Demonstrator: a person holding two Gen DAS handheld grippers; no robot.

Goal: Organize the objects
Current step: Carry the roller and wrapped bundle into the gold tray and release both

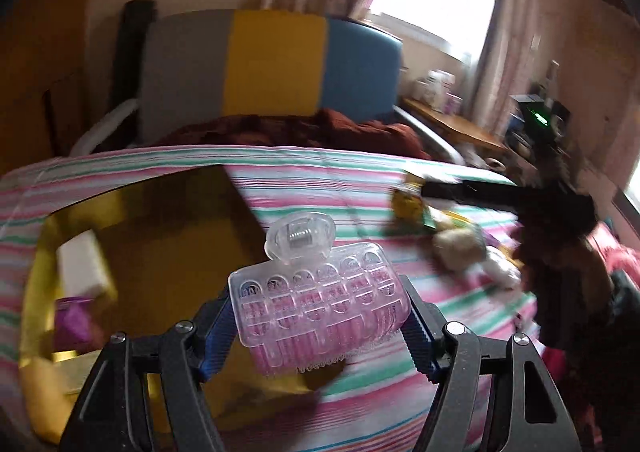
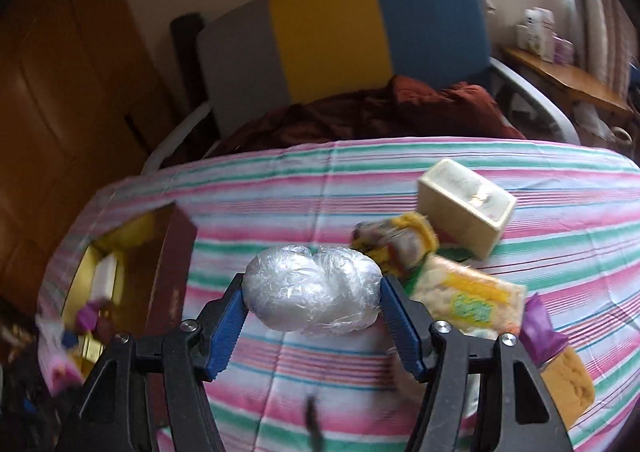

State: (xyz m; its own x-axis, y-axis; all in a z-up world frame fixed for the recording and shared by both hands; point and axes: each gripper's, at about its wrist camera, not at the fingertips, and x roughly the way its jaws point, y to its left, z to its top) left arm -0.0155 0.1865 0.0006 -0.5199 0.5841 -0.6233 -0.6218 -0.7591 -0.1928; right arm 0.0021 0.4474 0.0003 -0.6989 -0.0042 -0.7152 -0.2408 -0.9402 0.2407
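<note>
Bed (image 2: 360,180), striped sheet; gold-lined box (image 1: 36,292) at its left edge. Left gripper (image 1: 320,316) pinching clear hair clip (image 1: 320,292) just right of box: slippery, may twist out. Right gripper (image 2: 312,300) squeezing plastic-wrapped bundle (image 2: 312,288) above bed, right of box: may squirt free.

**plastic, cloth and gold card**

the clip (image 1: 316,292) is clear glossy plastic with a small metal spring at its hinge. the bundle (image 2: 314,294) is crinkled shiny plastic film. both grippers' fingers (image 1: 218,332) (image 2: 226,326) carry ribbed blue pads on matt black plastic arms with bright metal pins. the bedsheet (image 2: 360,180) is matt striped woven cloth. the box (image 1: 40,276) near its left edge has a glossy gold lining. the blanket (image 2: 400,112) is soft rumpled cloth. the sponge (image 2: 570,380) looks rough and porous.
</note>
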